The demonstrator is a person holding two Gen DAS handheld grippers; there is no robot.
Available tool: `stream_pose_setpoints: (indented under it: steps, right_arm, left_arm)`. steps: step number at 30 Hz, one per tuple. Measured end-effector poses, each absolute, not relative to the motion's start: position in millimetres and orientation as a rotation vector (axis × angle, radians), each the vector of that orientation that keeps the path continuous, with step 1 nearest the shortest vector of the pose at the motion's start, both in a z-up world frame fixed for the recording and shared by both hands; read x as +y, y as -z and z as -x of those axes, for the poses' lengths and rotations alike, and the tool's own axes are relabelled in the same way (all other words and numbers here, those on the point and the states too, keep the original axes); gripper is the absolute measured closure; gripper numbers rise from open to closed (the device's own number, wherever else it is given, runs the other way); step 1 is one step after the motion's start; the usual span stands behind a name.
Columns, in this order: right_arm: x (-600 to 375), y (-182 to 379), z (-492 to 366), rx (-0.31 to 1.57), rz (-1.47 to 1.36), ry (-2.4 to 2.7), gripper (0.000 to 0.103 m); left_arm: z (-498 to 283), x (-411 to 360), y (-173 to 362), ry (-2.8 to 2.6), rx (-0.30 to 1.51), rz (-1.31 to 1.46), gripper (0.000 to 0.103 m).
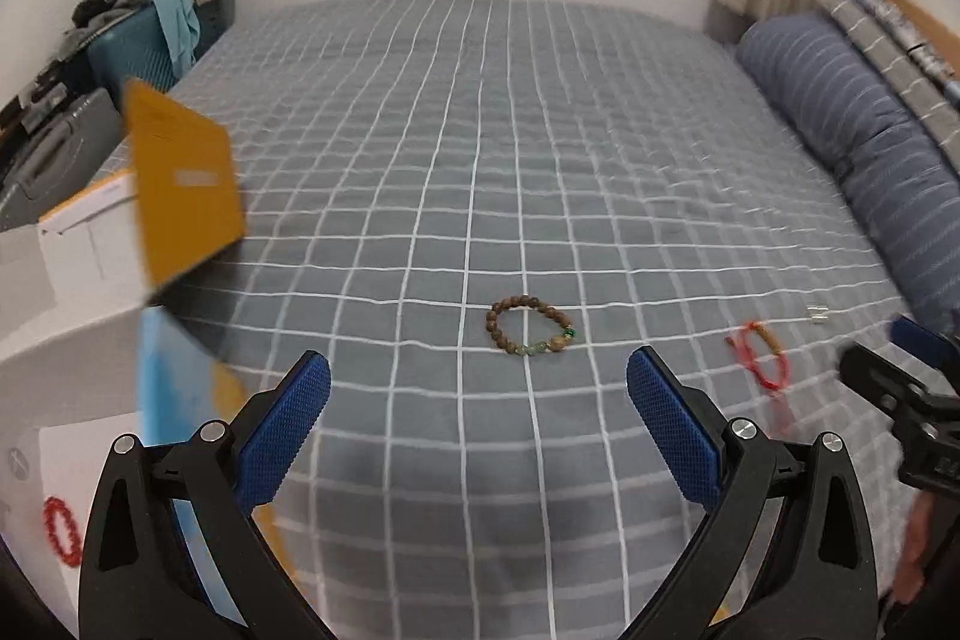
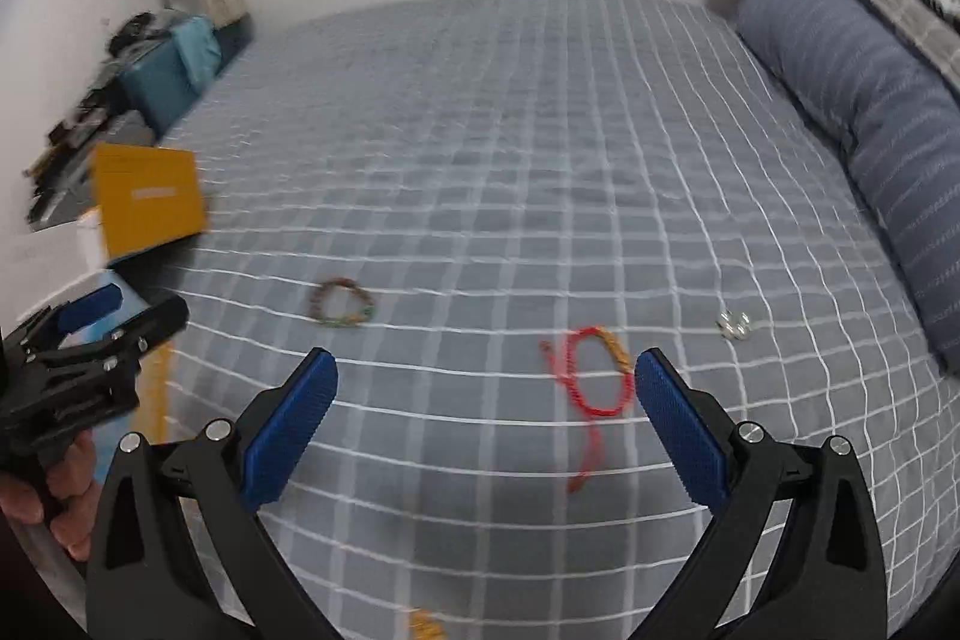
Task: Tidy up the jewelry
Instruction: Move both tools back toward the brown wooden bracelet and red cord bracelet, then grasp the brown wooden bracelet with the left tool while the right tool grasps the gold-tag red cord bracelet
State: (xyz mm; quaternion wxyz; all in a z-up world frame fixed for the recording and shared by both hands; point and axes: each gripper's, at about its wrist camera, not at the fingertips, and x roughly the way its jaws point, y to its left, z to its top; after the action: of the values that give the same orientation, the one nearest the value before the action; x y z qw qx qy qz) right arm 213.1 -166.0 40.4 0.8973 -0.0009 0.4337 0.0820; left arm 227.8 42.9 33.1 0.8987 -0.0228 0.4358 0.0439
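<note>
A brown bead bracelet (image 1: pixel 528 325) with green beads lies on the checked bedspread, just ahead of my open left gripper (image 1: pixel 479 370), whose blue pads hold nothing. A red cord bracelet (image 1: pixel 762 355) lies to its right, and small silver earrings (image 1: pixel 816 313) lie beyond that. In the right wrist view the red cord bracelet (image 2: pixel 597 370) sits just left of the right fingertip of my open right gripper (image 2: pixel 486 367), the brown bracelet (image 2: pixel 342 304) lies ahead to the left, and the earrings (image 2: pixel 735 325) to the right. A red bead bracelet (image 1: pixel 62 531) rests in the white box at left.
A white box (image 1: pixel 72 292) with a raised yellow lid (image 1: pixel 186 184) stands at the bed's left edge. A blue striped bolster (image 1: pixel 852 142) runs along the right side. The other gripper (image 2: pixel 84 358) and a hand (image 2: pixel 60 496) show at far left. Clutter fills a shelf (image 1: pixel 90 40) beyond.
</note>
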Motion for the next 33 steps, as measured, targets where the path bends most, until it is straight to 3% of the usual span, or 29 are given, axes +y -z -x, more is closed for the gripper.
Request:
stream_pose_setpoints:
  steps: [5, 11, 13, 21, 23, 26, 31, 33]
  right_arm:
    - [-194.2, 0.2, -233.6, 0.973, 0.025, -0.135, 0.026]
    - [-213.0, 39.0, -267.9, 1.032, 0.034, -0.098, 0.027]
    - [-219.6, 52.7, -280.2, 1.071, 0.002, -0.097, 0.035]
    - [-223.8, 81.3, -294.5, 1.126, -0.041, -0.073, 0.047]
    - [-223.9, 83.3, -294.9, 1.119, -0.038, -0.07, 0.053]
    - [-221.4, 83.7, -293.6, 1.118, -0.023, -0.079, 0.065]
    - [-215.3, 82.3, -296.0, 1.118, -0.014, -0.106, 0.089]
    - [-212.6, 83.0, -293.6, 1.117, -0.009, -0.115, 0.092]
  left_arm:
    - [-273.1, 42.7, 18.2, -0.113, 0.944, 0.085, 0.006]
    - [-316.5, 38.0, 70.7, -0.132, 1.035, 0.043, 0.006]
    - [-320.7, 35.6, 82.4, -0.123, 1.055, 0.034, 0.006]
    - [-321.7, 38.4, 92.0, -0.108, 1.058, 0.056, 0.007]
    - [-322.6, 40.4, 92.4, -0.111, 1.059, 0.069, 0.014]
    - [-324.5, 42.4, 93.8, -0.126, 1.068, 0.069, 0.033]
    - [-321.8, 44.8, 90.5, -0.136, 1.076, 0.055, 0.092]
    - [-319.9, 46.7, 88.7, -0.134, 1.08, 0.075, 0.094]
